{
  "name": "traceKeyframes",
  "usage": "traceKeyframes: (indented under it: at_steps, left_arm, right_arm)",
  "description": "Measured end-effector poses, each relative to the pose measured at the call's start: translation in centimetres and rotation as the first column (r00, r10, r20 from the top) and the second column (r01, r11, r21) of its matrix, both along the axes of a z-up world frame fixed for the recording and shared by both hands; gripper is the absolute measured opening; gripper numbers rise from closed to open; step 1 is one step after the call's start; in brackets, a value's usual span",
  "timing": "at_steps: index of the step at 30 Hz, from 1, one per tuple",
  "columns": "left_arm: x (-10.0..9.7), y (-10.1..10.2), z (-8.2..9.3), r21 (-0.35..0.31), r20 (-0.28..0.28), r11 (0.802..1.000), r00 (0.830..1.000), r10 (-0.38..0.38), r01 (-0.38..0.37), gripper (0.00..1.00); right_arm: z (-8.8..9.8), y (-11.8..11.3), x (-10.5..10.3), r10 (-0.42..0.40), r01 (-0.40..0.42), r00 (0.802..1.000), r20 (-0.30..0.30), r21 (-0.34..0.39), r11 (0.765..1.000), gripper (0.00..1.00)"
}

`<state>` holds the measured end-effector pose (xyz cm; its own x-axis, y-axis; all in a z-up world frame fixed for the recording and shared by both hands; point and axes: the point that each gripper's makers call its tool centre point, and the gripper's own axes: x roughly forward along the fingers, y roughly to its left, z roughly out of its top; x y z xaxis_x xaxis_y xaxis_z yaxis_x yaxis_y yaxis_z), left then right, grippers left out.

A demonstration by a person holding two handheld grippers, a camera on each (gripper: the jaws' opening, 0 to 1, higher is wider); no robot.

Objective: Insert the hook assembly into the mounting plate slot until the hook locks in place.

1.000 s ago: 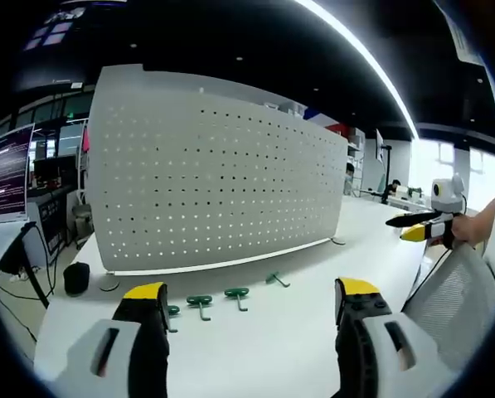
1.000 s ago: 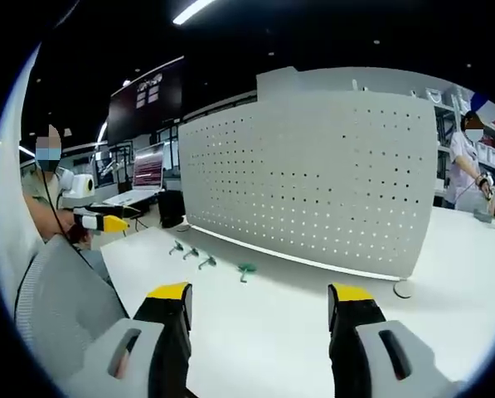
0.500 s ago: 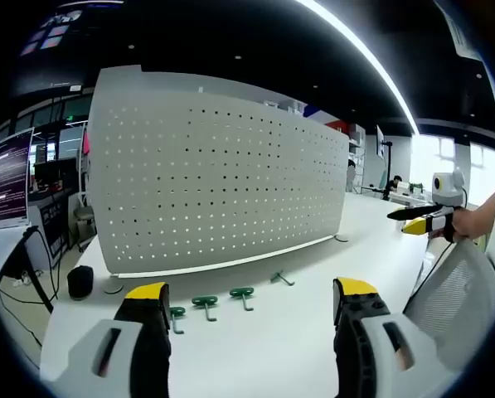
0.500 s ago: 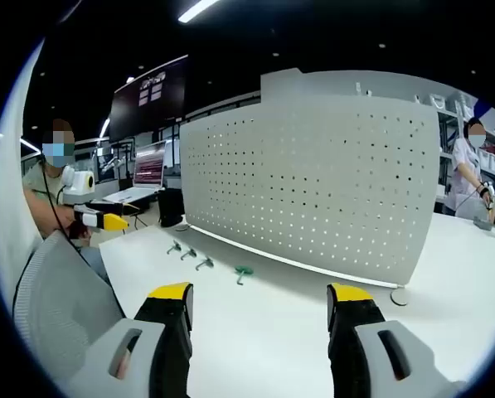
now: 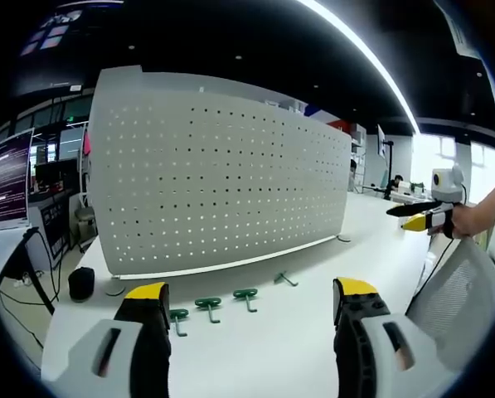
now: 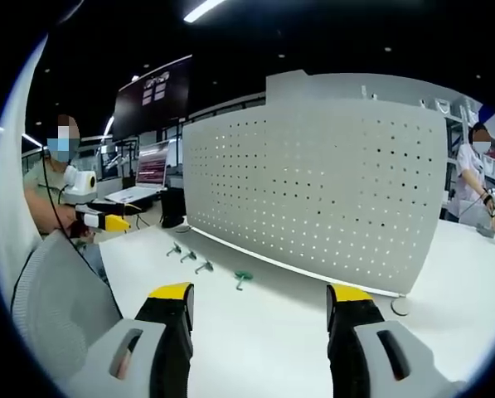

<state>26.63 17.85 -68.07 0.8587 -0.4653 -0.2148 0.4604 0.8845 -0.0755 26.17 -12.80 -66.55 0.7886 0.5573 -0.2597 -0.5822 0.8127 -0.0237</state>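
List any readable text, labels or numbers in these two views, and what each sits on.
No text can be read in either view.
Dark wall screen, right gripper view: light marks, too blurred to read.
Monitor, left gripper view: lines of content, too small to read.
Pegboard, green hooks, table: no print visible.
Left gripper and right gripper: yellow tips, no labels visible.

Each tool (image 5: 251,311) has white slotted jaws capped in yellow over black inner faces (matching pair) (image 6: 259,313).
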Motion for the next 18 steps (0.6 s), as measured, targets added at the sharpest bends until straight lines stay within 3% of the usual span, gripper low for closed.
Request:
traceKeyframes:
  at_steps: [18]
  left_arm:
    - [0.55,0.43,-0.2,0.0,0.0,1.0,1.0,0.007,-0.007,0.83]
  right_arm:
    - [0.12,0.06,0.21,-0.003,0.003,1.0,0.003,0.0,1.0,0.64]
